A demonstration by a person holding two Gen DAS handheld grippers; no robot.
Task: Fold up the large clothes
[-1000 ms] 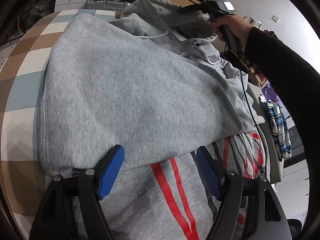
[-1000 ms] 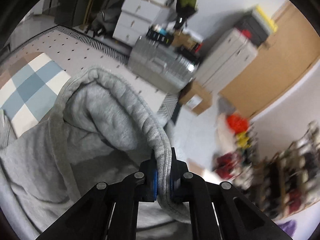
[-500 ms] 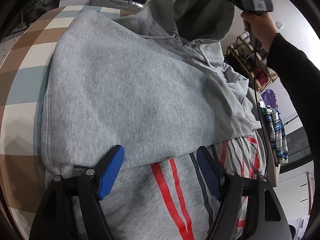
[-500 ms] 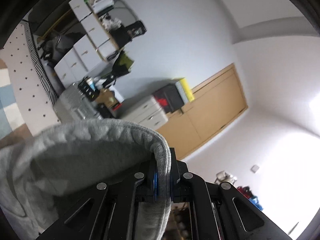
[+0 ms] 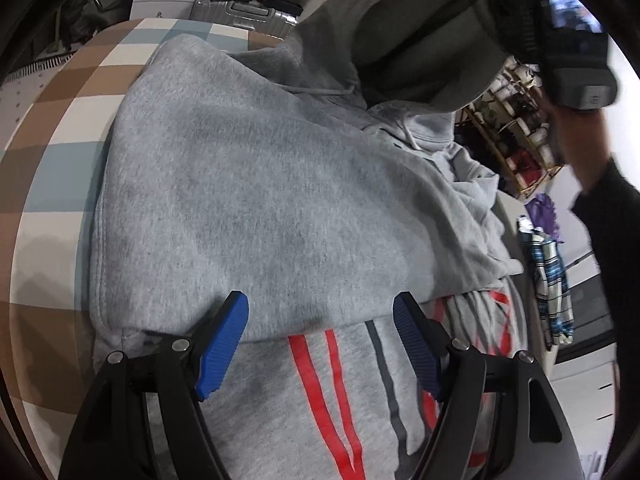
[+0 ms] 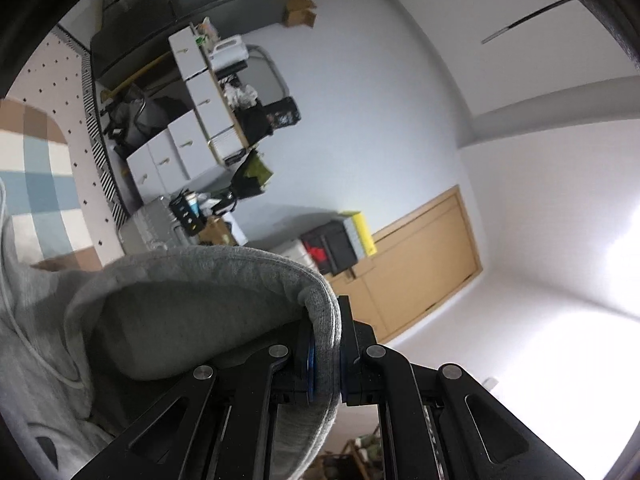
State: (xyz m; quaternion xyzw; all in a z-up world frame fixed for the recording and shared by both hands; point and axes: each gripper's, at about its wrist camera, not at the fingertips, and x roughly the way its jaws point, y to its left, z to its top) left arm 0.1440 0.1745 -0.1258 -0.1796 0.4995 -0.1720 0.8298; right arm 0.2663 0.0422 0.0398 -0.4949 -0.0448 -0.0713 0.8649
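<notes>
Nearest to me, my left gripper [image 5: 320, 344] hangs with jaws wide apart and nothing between them, over the folded edge of the grey hoodie [image 5: 256, 200]; I judge it is ready to press the fold down. The hoodie lies flat on the checked surface [image 5: 60, 152], red stripes showing near me. Far right, my right gripper [image 6: 326, 354] is clamped on the hood's rim [image 6: 320, 308], lifting the hood, probably to fold it toward me.

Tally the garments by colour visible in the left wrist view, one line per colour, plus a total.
Grey hoodie: 1
Grey garment with red and dark stripes: 1
Blue-and-white plaid cloth: 1
Purple cloth: 1
Total: 4
</notes>
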